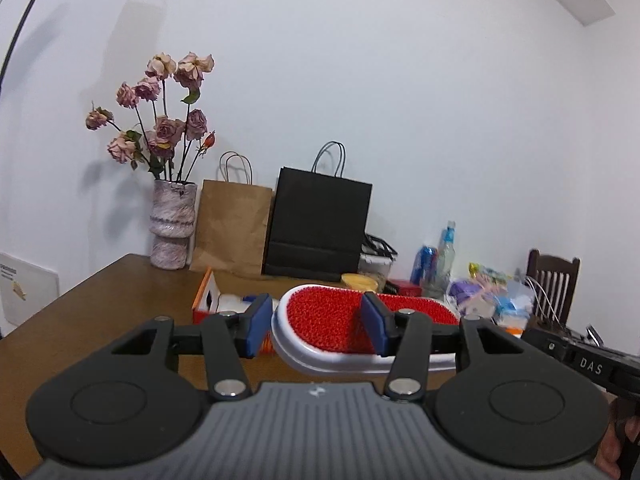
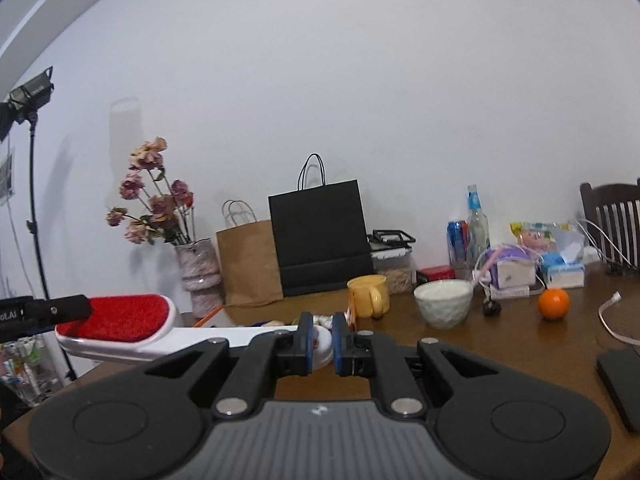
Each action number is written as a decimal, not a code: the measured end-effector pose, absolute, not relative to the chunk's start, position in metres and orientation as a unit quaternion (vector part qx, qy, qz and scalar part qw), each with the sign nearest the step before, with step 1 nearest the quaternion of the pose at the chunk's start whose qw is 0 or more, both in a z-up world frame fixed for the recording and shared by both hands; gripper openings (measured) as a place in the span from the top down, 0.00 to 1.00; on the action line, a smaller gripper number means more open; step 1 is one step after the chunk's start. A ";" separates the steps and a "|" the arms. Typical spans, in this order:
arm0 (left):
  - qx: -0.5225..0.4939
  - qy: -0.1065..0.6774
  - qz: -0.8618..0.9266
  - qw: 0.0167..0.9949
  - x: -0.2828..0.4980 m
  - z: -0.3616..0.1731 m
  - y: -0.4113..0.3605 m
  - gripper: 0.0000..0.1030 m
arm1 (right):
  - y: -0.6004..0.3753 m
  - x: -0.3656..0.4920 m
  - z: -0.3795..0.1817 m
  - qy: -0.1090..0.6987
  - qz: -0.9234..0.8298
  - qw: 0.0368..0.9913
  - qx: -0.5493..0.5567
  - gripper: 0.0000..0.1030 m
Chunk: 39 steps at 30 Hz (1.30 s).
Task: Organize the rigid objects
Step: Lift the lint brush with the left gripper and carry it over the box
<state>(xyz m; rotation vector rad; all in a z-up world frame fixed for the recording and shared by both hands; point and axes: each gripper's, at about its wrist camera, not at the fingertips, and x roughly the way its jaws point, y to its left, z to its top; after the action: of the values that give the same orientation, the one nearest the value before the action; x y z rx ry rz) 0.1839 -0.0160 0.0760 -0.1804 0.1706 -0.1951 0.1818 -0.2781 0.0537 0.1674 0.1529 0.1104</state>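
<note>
A white lint brush with a red bristle pad (image 1: 340,326) (image 2: 120,320) is held level above the brown table (image 1: 100,300). My right gripper (image 2: 320,346) is shut on the round end of its white handle (image 2: 322,346). My left gripper (image 1: 316,326) is open, its blue pads on either side of the brush head without pressing it. In the right wrist view the left gripper's black finger (image 2: 52,310) shows beside the red pad. An open orange-edged box (image 1: 208,300) with white items lies on the table behind the brush.
Along the wall stand a vase of dried roses (image 1: 172,224), a brown paper bag (image 1: 232,228) and a black paper bag (image 1: 316,224). A yellow mug (image 2: 368,294), white bowl (image 2: 442,302), orange (image 2: 554,304), bottle, can and packets sit to the right. A dark chair (image 2: 612,216) stands far right.
</note>
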 end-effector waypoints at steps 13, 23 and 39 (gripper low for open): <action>-0.144 0.151 -0.099 0.973 0.432 0.072 0.024 0.53 | -0.254 0.439 0.069 0.113 0.072 0.990 0.053 0.90; -0.159 0.246 -0.085 0.952 0.509 -0.010 0.033 0.52 | -0.237 0.528 -0.006 0.194 0.059 0.979 0.016 0.90; -0.126 0.241 -0.103 0.957 0.502 -0.028 0.013 0.31 | -0.231 0.521 -0.033 0.179 0.067 0.981 -0.020 0.77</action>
<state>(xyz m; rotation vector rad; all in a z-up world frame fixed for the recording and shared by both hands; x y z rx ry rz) 0.5024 0.0130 -0.0282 -0.2547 0.4899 -0.2083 0.5209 -0.2311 -0.0332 -0.0404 0.3605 0.1345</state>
